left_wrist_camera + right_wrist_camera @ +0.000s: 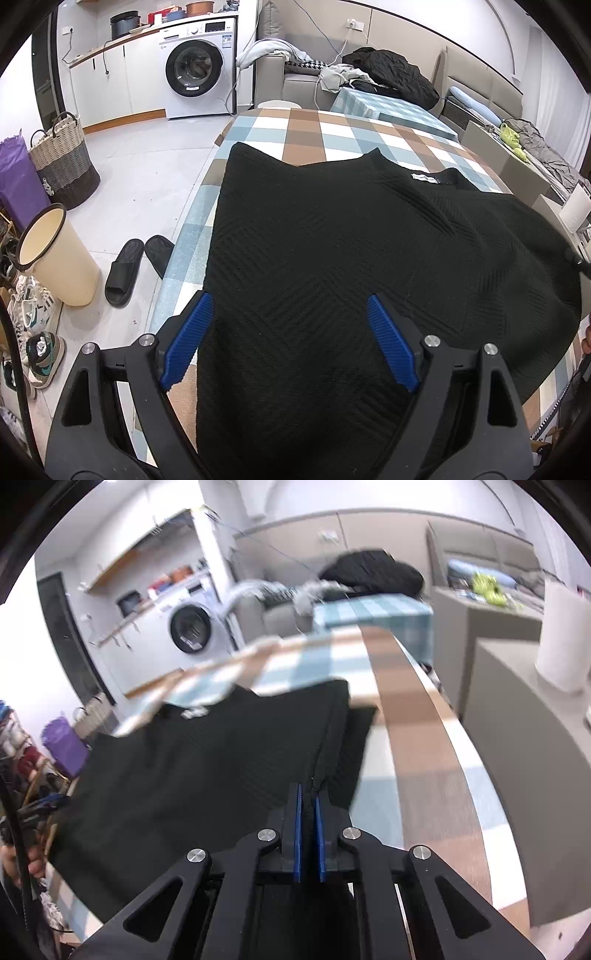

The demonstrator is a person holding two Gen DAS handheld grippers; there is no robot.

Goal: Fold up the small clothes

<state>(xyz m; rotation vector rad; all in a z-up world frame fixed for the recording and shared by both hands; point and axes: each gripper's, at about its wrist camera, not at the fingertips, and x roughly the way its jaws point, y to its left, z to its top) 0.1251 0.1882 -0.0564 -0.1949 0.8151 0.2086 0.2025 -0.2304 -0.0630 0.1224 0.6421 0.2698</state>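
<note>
Black sweater point(332, 258) – matt, ribbed knit (cloth); checked tablecloth point(332, 136) – smooth.

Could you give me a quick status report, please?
Left gripper open over sweater. Right gripper shut on sweater's edge. Sweater flat on checked table. Nothing in the way.

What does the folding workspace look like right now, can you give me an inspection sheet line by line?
Surface: checked tablecloth, mostly covered.
Job's things: black knit top spread flat, neck label up.
Clutter: nothing seen on the cloth besides the top.
Grippers: left claw open above the top; right claw shut on the top's edge.
Cables: white cord from a wall socket behind the table.
Surroundings: washing machine, laundry basket, black slippers, cream bin, shoes on floor.
</note>
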